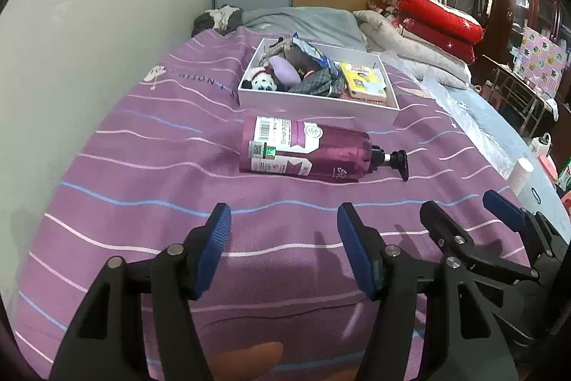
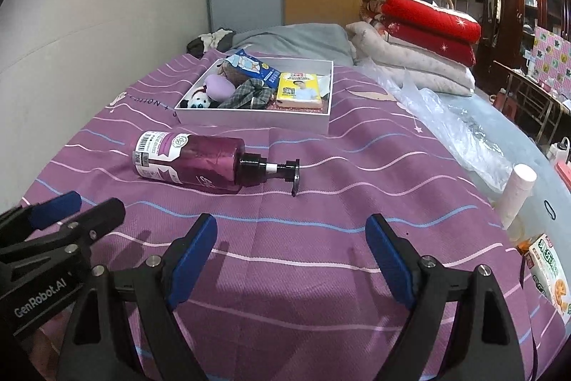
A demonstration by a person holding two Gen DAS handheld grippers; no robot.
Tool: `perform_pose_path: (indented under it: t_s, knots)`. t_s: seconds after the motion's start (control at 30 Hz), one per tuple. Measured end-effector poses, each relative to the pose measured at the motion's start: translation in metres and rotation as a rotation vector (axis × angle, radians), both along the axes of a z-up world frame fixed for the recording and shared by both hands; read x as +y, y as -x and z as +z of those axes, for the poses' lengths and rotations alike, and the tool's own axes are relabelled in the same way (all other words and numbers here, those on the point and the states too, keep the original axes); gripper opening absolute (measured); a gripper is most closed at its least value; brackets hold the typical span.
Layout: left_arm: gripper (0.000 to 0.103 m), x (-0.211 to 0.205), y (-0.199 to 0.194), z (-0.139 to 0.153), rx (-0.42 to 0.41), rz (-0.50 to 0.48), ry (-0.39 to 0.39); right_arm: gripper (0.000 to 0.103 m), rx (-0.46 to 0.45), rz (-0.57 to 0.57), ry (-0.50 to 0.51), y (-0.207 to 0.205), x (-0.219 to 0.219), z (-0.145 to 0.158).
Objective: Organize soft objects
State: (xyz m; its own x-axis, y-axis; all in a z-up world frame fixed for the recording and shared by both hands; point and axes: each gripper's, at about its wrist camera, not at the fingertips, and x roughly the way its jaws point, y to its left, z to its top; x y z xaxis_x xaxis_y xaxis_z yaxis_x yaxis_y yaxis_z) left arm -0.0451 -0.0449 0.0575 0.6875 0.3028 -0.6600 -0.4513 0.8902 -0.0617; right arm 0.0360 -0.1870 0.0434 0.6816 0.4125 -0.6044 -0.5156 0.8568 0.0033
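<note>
We see the left gripper (image 1: pixel 283 220) over the purple striped bedspread (image 1: pixel 150 188), fingers wide, holding nothing. Beyond it, a magenta plastic pump bottle (image 1: pixel 307 150) lies on its side, nozzle pointing right. Behind the bottle sits a shallow white box (image 1: pixel 314 102) containing a spotted plush dog (image 1: pixel 262 81), a lilac soft pouch (image 1: pixel 283 71), grey plaid cloth (image 1: pixel 321 81) and a yellow tissue pack (image 1: pixel 364 81). Rightmost, the right gripper (image 2: pixel 291 231), fingers wide, empty.

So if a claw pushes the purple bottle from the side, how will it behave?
The bottle lies on its side on the bedspread, so it may roll. Its smooth plastic looks slippery for the pads. The pump sticking out could make it swing around rather than roll straight.
</note>
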Motion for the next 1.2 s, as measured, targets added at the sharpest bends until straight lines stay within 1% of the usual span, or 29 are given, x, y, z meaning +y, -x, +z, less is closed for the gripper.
perform_pose_path:
  t_s: [0.1, 0.27, 0.6, 1.2]
  knots:
    - [0.063, 0.0005, 0.0021, 0.0027, -0.010, 0.006, -0.002, 0.086, -0.001, 0.001, 0.001, 0.0000, 0.0003, 0.0002]
    - [0.063, 0.0034, -0.0008, -0.0014, 0.015, 0.016, 0.011, 0.086, 0.002, 0.005, 0.006, -0.0010, 0.0010, 0.0009]
    - [0.063, 0.0026, -0.0040, -0.0051, 0.038, 0.012, 0.007, 0.086, 0.018, 0.004, 0.018, -0.0037, 0.0042, -0.0020]
    - [0.063, 0.0027, -0.0046, -0.0058, 0.045, 0.014, 0.005, 0.086, 0.033, 0.006, 0.014, -0.0066, 0.0026, -0.0045]
